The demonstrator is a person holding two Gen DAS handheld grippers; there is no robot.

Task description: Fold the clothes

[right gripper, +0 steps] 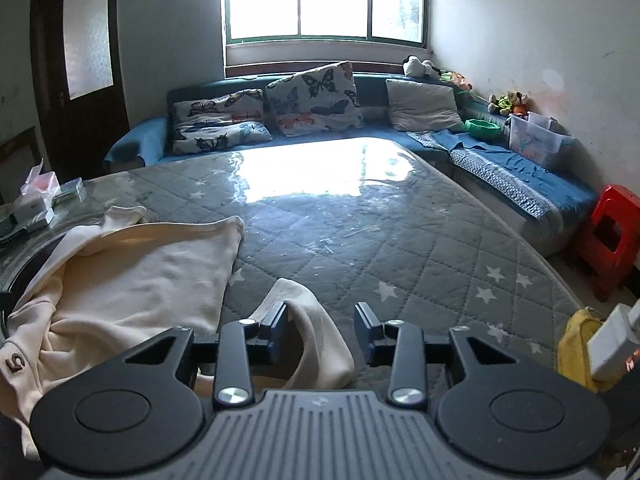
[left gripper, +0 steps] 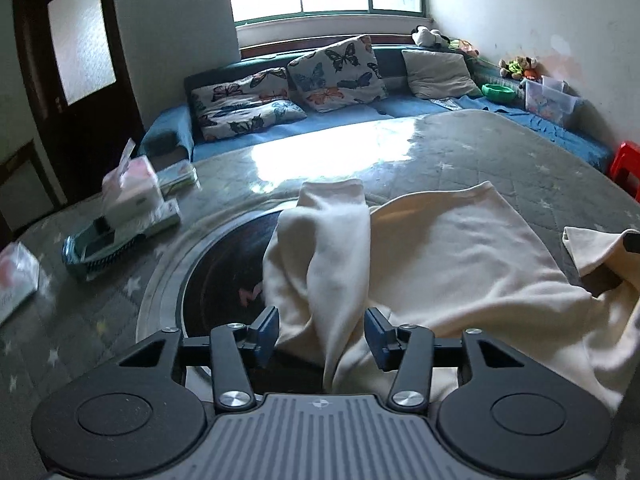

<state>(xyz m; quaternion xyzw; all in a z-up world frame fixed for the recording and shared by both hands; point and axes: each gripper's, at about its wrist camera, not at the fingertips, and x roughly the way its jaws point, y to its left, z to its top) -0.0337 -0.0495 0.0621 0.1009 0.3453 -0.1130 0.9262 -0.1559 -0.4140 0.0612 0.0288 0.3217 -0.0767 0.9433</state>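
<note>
Both released: left gripper (left gripper: 322, 336) astride bunched sleeve of cream soft cotton sweatshirt (left gripper: 460, 260), right gripper (right gripper: 322, 330) beside other sleeve. Smooth flat before folding.

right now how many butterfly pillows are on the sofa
2. One butterfly pillow lies low at the sofa's left end; the other butterfly pillow stands propped against the backrest just right of it. The plain beige pillow further right has no butterflies. None looks hidden.

Bright window (right gripper: 324, 0), blue corner sofa (right gripper: 520, 184) with butterfly cushions (right gripper: 312, 98), dark door (right gripper: 80, 76), red stool (right gripper: 612, 236)
</note>
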